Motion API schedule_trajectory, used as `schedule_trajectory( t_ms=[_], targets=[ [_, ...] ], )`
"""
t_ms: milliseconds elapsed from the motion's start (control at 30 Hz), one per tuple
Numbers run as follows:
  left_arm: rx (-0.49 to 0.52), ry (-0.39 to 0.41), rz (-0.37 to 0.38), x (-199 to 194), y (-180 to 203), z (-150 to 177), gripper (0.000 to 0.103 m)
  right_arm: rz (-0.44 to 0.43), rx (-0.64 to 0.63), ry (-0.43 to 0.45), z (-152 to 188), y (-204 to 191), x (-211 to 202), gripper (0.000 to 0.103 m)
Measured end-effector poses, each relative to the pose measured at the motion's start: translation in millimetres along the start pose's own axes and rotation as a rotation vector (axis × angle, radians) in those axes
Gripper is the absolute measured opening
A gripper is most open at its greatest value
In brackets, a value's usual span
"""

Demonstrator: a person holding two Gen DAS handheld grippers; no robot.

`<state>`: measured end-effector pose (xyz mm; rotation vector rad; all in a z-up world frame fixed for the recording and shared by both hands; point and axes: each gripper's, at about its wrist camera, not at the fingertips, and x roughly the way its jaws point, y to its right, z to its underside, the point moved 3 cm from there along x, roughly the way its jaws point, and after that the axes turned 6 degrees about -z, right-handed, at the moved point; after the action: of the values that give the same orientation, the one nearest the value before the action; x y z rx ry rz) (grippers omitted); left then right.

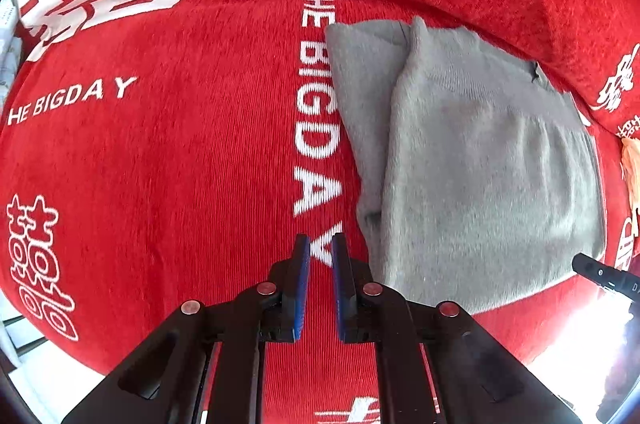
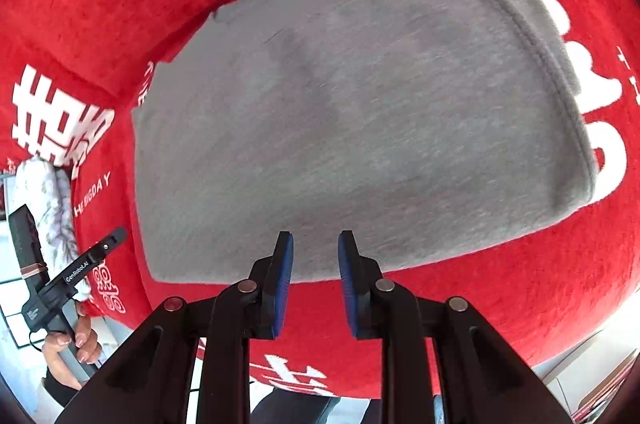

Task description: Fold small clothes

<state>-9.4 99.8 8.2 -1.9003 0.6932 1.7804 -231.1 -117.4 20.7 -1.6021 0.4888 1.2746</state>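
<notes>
A small grey garment lies folded on a red cloth with white lettering. In the left wrist view it is to the right of my left gripper, which hovers over the red cloth with its jaws a little apart and empty. In the right wrist view the grey garment fills the middle, with a stitched hem along its right edge. My right gripper is open and empty just above the garment's near edge. The left gripper's body shows at the left of the right wrist view, held by a hand.
The red cloth rises in a fold behind the garment. A white patterned bundle lies at the cloth's left edge. A pale floor shows beyond the cloth's near edge. The right gripper's tip shows at the right.
</notes>
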Motion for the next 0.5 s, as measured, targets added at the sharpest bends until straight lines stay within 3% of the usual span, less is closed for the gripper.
schedule_trajectory(
  t_ms=[67,100,133,167,200,267,500],
  targets=[
    [-0.003,-0.003,-0.008,-1,0,6,0.012,-0.001,-0.014,-0.012,1,-7,5,0.028],
    [-0.003,-0.008,-0.016,0,0,8,0.017,-0.002,-0.019,-0.015,2,-10,6,0.030],
    [-0.005,-0.012,-0.021,1,-1,8,0.031,-0.002,-0.026,-0.019,3,-13,8,0.033],
    [-0.010,-0.009,-0.028,0,-2,9,0.081,-0.004,-0.029,-0.022,3,-15,8,0.035],
    [-0.020,0.010,-0.038,-3,-3,10,0.101,-0.005,-0.032,-0.023,5,-14,6,0.037],
    [-0.018,0.065,-0.057,-13,-4,14,0.102,-0.006,-0.039,-0.023,7,-18,8,0.040],
    [-0.010,0.039,-0.105,-14,1,21,0.102,-0.035,-0.010,-0.023,16,-23,14,0.062]
  ],
)
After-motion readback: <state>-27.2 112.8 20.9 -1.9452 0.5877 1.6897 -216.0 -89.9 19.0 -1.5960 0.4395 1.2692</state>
